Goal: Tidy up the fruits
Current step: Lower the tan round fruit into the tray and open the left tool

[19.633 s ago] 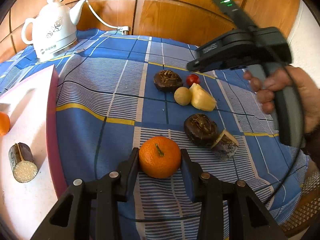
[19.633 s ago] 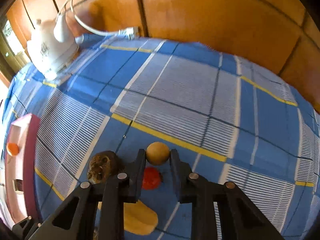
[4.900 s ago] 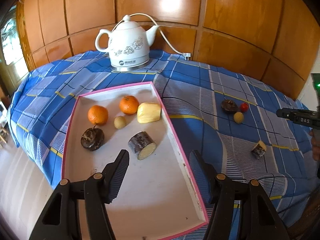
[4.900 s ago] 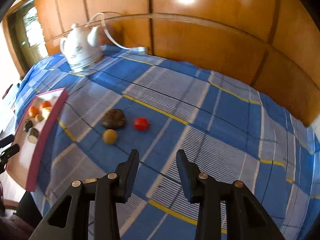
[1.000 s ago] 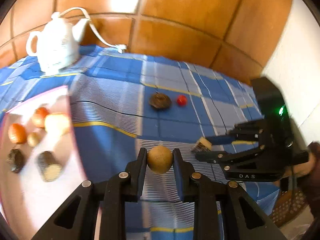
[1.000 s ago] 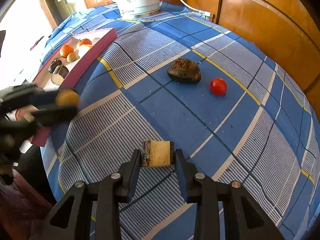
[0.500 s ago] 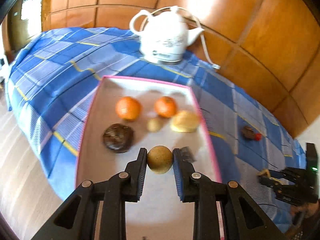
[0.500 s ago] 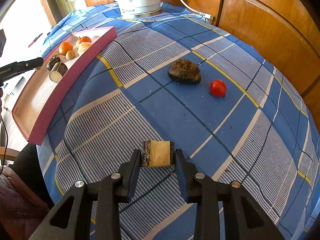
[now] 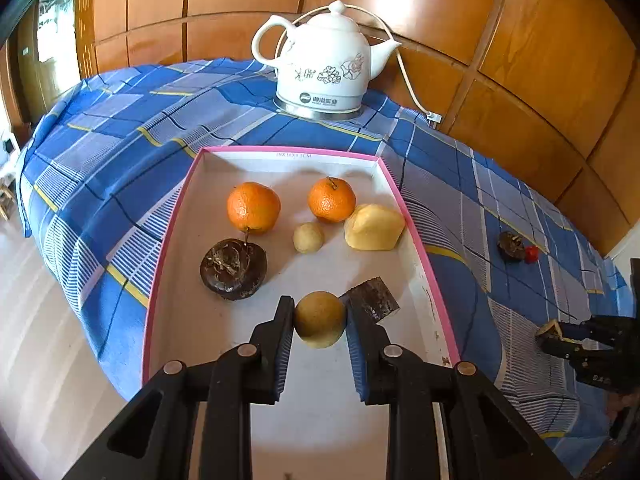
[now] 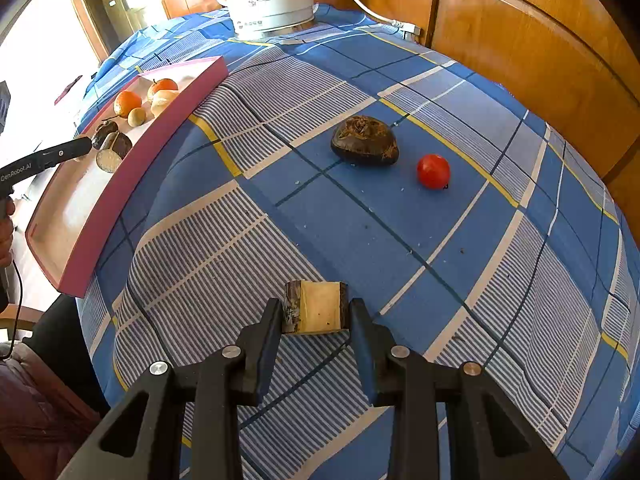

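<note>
My left gripper (image 9: 320, 314) is shut on a round tan fruit (image 9: 319, 322) and holds it above the near half of the pink-rimmed white tray (image 9: 288, 149). In the tray lie two oranges (image 9: 253, 207), a small tan fruit (image 9: 308, 237), a yellow piece (image 9: 374, 227), a dark brown fruit (image 9: 233, 269) and a dark cut piece (image 9: 374, 295). My right gripper (image 10: 315, 314) is shut on a cut piece with a pale yellow face (image 10: 316, 307), low over the blue cloth. Beyond it lie a dark brown fruit (image 10: 365, 141) and a red tomato (image 10: 433, 171).
A white kettle (image 9: 326, 68) with a cord stands behind the tray by the wooden wall. The checked blue cloth (image 10: 360, 232) drops off at the table's edges. The tray's pink side wall (image 10: 132, 184) rises at the left in the right wrist view. A person's dark sleeve is at the lower left.
My left gripper has carried the round tan fruit from above the cloth over to the tray, and turned to face it. My right gripper has stayed still on the cut piece.
</note>
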`<state>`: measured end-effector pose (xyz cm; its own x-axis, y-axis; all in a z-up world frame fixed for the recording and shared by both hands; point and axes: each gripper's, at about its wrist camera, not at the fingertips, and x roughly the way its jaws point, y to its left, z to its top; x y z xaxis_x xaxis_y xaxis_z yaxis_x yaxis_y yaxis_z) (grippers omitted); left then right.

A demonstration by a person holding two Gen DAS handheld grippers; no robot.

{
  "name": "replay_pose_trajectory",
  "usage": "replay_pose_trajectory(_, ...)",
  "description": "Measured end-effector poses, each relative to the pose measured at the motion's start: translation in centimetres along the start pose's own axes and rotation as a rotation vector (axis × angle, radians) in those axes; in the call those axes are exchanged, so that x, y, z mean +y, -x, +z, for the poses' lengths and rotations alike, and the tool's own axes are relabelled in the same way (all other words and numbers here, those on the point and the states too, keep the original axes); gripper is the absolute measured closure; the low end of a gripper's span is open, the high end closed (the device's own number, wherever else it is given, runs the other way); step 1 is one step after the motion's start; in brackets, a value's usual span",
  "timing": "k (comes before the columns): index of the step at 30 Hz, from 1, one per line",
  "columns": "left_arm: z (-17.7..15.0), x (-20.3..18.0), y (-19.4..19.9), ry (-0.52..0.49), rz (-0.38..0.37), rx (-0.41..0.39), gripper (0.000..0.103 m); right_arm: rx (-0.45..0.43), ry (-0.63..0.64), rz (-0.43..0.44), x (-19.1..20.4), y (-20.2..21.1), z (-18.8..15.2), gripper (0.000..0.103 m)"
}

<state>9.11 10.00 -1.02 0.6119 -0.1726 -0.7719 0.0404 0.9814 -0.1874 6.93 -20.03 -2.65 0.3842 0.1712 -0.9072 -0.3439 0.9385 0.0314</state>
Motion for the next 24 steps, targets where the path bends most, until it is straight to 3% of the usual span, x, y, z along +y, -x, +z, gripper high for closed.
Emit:
replay_pose_trajectory(9, 0.02, -0.48, 0.59, -0.030, 0.032, -0.028, 0.077, 0.003, 0.018, -0.017, 0.35, -0.07, 0.09, 0.069)
replay_pose_trajectory(24, -0.11, 0.15, 0.22, 0.000, 0.029, -0.008, 0.077, 0.002, 0.036, -0.028, 0.67, -0.28, 0.07, 0.069)
